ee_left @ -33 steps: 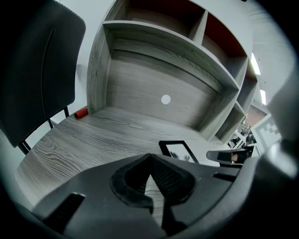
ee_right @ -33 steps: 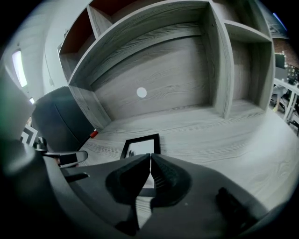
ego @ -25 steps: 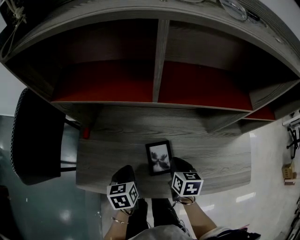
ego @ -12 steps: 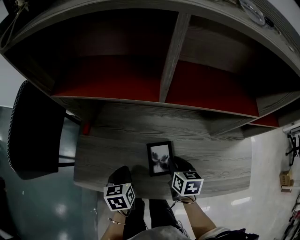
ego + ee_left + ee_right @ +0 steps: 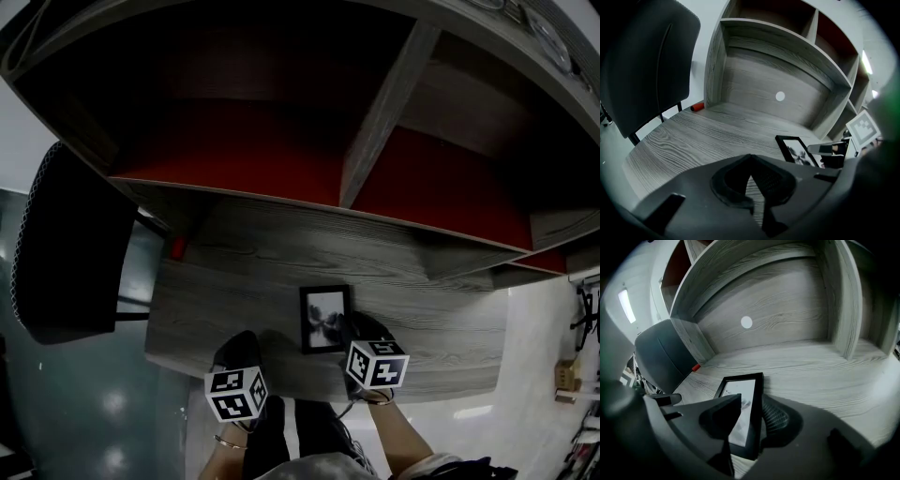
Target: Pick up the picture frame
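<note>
Grey wood-grain desk, flat black picture frame, small red item

**Head view.** Dim overall when I looked down. The shelf recesses were near black and their red lining dull. The pale floor was brightest, with streaks of glare. Straight boards bowed under the wide lens.

**Left gripper view.** Brighter, with even, cool light. A strip light was blown out at the right edge. The corners were vignetted black, and the foreground nearest my lens was soft.

**Right gripper view.** A ceiling strip glared at the left. The picture frame glass was washed pale, with a soft shadow beside it on the tabletop. The rim was dark and curved.
</note>
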Motion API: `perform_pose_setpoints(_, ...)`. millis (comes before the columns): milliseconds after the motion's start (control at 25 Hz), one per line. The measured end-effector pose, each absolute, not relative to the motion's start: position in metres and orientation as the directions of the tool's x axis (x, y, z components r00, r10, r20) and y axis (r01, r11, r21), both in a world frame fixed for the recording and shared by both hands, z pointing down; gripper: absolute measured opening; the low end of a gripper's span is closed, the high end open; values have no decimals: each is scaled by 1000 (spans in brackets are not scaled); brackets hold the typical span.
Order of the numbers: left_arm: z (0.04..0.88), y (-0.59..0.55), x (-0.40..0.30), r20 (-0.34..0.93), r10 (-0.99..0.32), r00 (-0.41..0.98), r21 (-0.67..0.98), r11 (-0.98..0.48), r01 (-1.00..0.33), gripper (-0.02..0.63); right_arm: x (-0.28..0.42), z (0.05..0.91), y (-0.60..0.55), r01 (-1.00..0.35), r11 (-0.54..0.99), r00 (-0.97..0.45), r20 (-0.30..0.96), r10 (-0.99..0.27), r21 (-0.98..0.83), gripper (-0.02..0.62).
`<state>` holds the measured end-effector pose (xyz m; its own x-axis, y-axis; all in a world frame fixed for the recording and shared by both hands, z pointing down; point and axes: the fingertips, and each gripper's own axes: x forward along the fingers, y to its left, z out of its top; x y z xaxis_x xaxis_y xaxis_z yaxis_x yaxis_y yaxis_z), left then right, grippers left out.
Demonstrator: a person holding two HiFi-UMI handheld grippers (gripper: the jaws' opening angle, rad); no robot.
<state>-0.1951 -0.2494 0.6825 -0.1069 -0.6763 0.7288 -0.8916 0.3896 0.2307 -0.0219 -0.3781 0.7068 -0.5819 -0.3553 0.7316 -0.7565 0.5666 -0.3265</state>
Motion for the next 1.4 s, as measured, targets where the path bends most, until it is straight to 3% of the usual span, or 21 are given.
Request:
perform_pose_setpoints(920,689,-250,-211,734,-663,-150,223,444,-868,12,-27,724,-385,-767,554,-545,785,-295,-324,130)
perform_pose_setpoints(1400,689,-248,-212,735,-662,-147,225,442,-868,12,-22,723,-388,-793,493,-542,785,-300,-358,86)
